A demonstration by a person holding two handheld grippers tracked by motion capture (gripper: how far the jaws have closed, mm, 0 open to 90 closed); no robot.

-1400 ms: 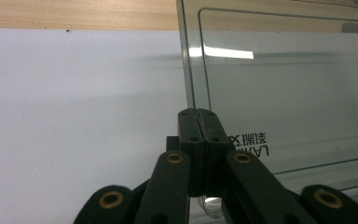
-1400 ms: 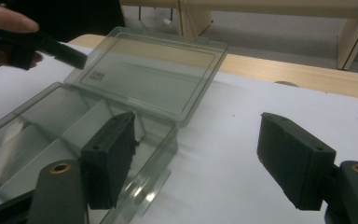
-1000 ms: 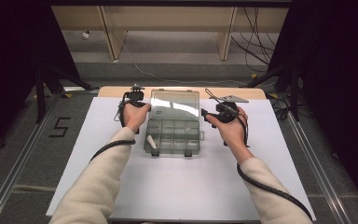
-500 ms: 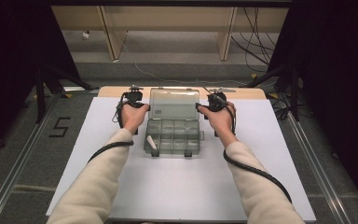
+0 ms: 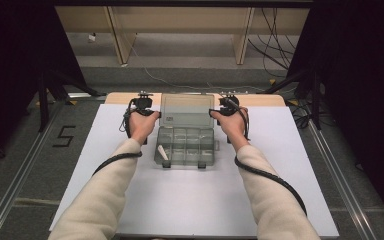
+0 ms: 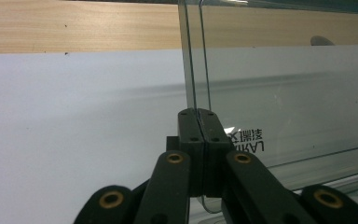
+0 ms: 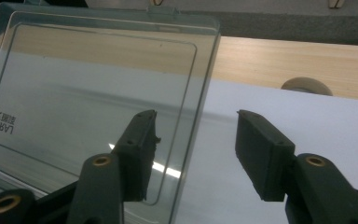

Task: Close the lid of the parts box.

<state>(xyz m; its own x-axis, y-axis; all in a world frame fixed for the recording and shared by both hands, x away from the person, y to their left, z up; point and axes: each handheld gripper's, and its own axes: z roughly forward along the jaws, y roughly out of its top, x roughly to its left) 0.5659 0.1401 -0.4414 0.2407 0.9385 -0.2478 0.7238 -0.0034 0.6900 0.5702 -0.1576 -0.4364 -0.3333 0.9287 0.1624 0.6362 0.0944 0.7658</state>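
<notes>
Clear plastic compartment box (image 5: 185,146) is set at table (image 5: 105,200) centre, lid (image 5: 186,110) raised at 12 o'clock. Left claw (image 6: 198,122) is clamped on lid's edge; right claw (image 7: 196,140) is half-open, just closing, astride opposite edge, seemingly untouched.

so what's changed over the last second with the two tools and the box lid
The right tool moved in from the right to the lid's right edge. Its jaws have just been closing, and the edge now stands between them, not yet pinched. The left tool stayed shut on the lid's left edge. The clear compartment box stayed put, lid upright, with the white piece inside.
</notes>
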